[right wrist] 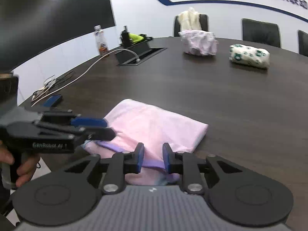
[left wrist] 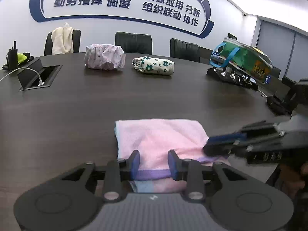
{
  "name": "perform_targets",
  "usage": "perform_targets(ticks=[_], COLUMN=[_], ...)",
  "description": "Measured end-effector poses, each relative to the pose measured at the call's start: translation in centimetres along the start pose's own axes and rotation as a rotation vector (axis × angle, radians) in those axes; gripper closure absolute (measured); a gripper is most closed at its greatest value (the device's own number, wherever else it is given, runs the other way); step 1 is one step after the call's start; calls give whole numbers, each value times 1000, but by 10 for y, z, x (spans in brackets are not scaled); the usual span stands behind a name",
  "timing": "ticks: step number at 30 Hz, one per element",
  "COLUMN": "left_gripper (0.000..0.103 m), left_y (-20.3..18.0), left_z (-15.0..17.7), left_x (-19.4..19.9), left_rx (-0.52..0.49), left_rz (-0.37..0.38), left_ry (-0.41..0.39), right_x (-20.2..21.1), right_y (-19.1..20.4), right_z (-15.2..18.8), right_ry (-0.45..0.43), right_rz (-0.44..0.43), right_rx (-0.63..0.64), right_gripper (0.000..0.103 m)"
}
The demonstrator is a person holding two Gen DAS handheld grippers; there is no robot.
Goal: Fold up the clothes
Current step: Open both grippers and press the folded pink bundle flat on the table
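The pink cloth (left wrist: 159, 136) is already partly folded on the table (left wrist: 134, 100), and the left gripper (left wrist: 154, 162) and right gripper (right wrist: 153, 157) sit over its purple edge, fingers apart, more folding to do.

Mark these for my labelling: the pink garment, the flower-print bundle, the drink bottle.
pink garment (left wrist: 161, 134), left wrist view, top layer.
flower-print bundle (left wrist: 154, 65), left wrist view, middle.
drink bottle (right wrist: 101, 40), right wrist view, body.
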State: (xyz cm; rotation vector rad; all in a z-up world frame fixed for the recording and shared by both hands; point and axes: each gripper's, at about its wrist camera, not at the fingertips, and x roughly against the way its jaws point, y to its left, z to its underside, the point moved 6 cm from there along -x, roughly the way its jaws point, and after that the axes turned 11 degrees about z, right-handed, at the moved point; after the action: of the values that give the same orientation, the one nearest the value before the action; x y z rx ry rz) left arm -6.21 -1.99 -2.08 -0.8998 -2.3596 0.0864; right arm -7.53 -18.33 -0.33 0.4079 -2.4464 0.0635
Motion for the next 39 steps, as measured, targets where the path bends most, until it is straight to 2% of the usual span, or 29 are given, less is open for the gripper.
perform_targets(ticks=[2, 4, 8, 10, 12, 13, 15, 16, 19, 22, 23, 26, 29, 31, 33, 36, 37, 39], left_gripper=[69, 68, 67, 67, 63, 59, 59, 59, 50, 57, 65, 72, 74, 74, 73, 72, 72, 73], left_y=[0, 3, 3, 3, 4, 6, 11, 14, 23, 28, 28, 26, 24, 25, 27, 28, 25, 16], left_z=[3, 4, 5, 5, 5, 5, 2, 0, -9, -9, -8, -4, -1, 0, -3, -15, -18, -20], left_x=[0, -1, -1, 1, 3, 5, 10, 14, 24, 18, 16, 11, 9, 10, 17, 30, 32, 27], left_rx=[-1, 7, 19, 15, 13, 16, 32, 47, 93, 120, 129, 150, 143, 140, 143, 140, 132, 102], left_rz=[2, 5, 5, 1, -4, -5, -2, 4, 23, -4, 3, 24, 8, -2, -21, -58, -58, -38], left_ry=[0, -2, -4, -7, -10, -11, -17, -24, -47, -3, 14, 49, 61, 68, 44, -26, -48, -40], right_x=[6, 5, -17, -12, -2, 4, 14, 16, 17, 9, 7, 3, -2, -6, 1, 17, 17, 10], right_y=[0, 3, 10, 10, 6, 1, -12, -14, -16, -6, -3, 0, -1, -1, -4, 2, 6, 14], right_z=[-5, -11, -3, 4, 9, 11, 9, 7, 7, 11, 12, 11, 11, 12, 7, -4, -5, -3], right_ry=[-38, -81, 2, 25, 32, 28, 17, 13, 9, 27, 29, 18, 43, 65, 28, -52, -53, -28], right_rz=[0, 12, 58, 70, 87, 110, 148, 150, 123, 97, 97, 120, 119, 150, 177, 141, 127, 118], right_rx=[-18, -50, -11, 46, 82, 74, 22, -9, -77, -86, -79, -83, -133, -126, -142, -137, -127, -103], right_gripper=[79, 71, 71, 69, 55, 55, 54, 54, 53, 53, 53, 53, 53, 53, 54, 54, 54, 58])
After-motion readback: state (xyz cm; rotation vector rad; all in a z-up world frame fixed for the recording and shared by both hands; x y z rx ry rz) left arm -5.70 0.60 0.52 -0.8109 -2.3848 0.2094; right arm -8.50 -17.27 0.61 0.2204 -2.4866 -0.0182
